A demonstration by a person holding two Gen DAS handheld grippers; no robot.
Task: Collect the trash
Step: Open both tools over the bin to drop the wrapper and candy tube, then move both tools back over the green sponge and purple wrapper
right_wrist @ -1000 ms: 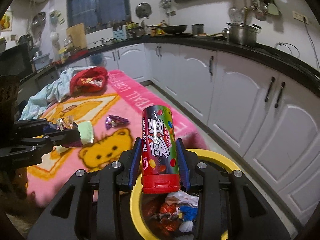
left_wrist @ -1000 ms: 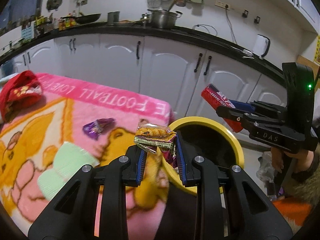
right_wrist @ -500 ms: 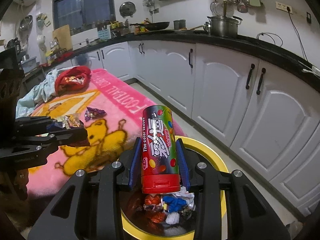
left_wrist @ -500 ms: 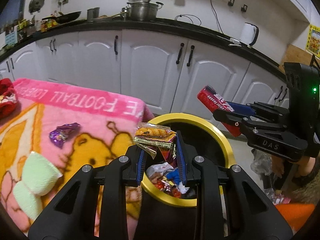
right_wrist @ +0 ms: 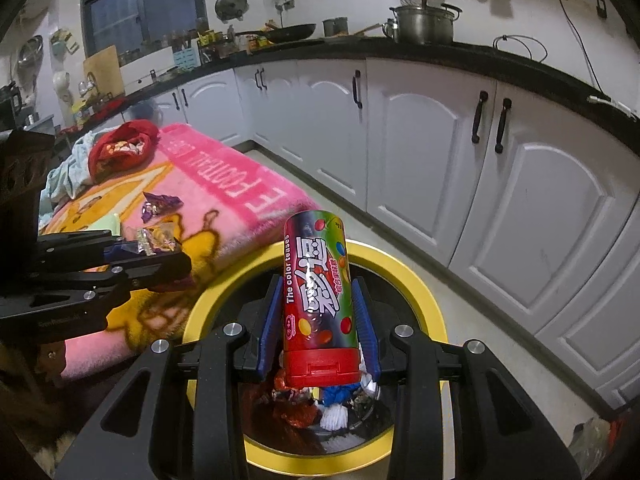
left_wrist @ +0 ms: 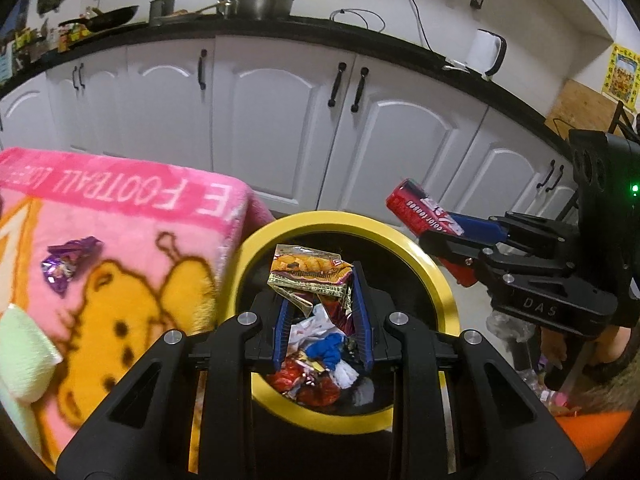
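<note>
At frame centre, the left gripper (left_wrist: 318, 300) pinches a crumpled orange snack wrapper (left_wrist: 310, 272) above the yellow-rimmed black bin (left_wrist: 440, 280); the right gripper (right_wrist: 318, 308) clamps a red cylindrical candy tube (right_wrist: 318, 300) over it.

The candy tube (right_wrist: 318, 300) hides part of the trash inside the yellow-rimmed bin (right_wrist: 412, 276). The bin's near rim is covered by gripper bodies in both views. The pink blanket (left_wrist: 120, 208) is cut off at the left edge of the left wrist view.

The bin (left_wrist: 440, 280) is showing a yellow rim around a black interior. The candy tube (right_wrist: 318, 300) is displaying red with multicoloured dots; the wrapper (left_wrist: 310, 270) orange and yellow. The blanket (left_wrist: 120, 216) is presenting pink with a yellow bear.
</note>
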